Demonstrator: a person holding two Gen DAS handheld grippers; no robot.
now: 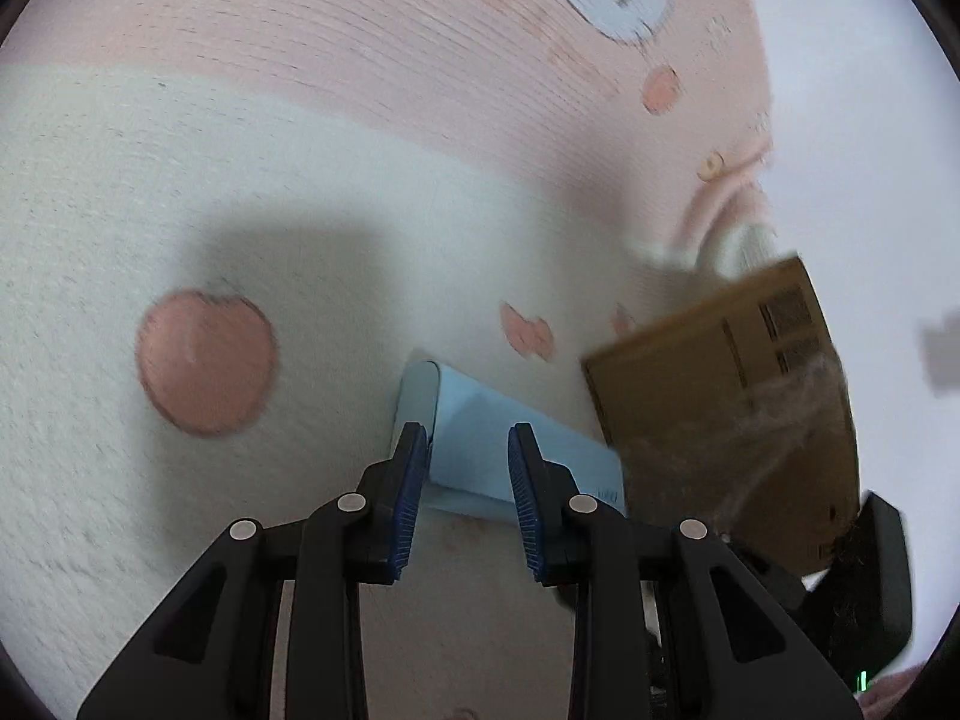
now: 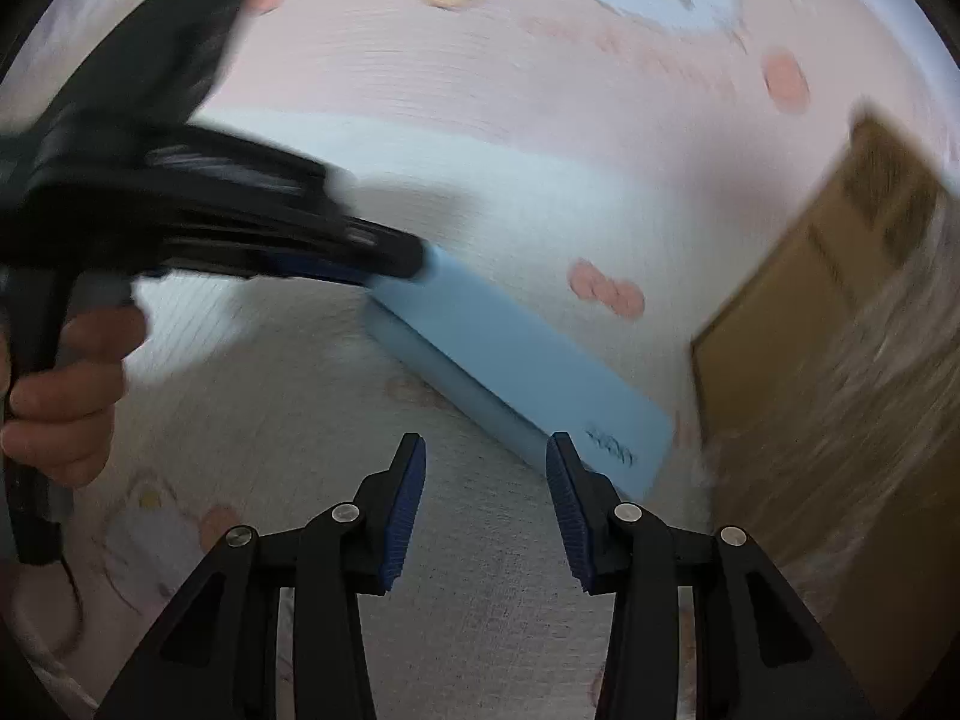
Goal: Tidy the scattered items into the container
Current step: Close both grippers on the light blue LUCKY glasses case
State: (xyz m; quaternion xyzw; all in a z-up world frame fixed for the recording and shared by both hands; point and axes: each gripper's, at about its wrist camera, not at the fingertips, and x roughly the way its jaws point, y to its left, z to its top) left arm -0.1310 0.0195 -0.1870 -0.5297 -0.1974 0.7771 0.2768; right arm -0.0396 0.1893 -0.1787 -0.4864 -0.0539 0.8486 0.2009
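- One light-blue box (image 2: pixel 522 360), long and flat, lying on the patterned blanket (image 1: pixel 90 360) across the centre of the right wrist view; in the left wrist view only its near end shows, low in the centre.
- Left tongs (image 1: pixel 467 498) clamped across one end of the blue box, pads on either side of it; in the right wrist view, seen at middle left reaching the box's far end, a hand (image 2: pixel 66 396) on the handle.
- Right tongs (image 2: pixel 486 504) parted, nothing between the pads; blue box's printed end just beyond the right pad, whether touching cannot be told.
- One brown cardboard container (image 2: pixel 840 360) at the right edge of both views, near the box's end; contents blurred, something pale and wispy inside.
- Judged early to midway: blue box gripped but not yet in the container; no other loose items in sight.
- Surroundings: pink and white blanket with cartoon prints, heavy motion blur.
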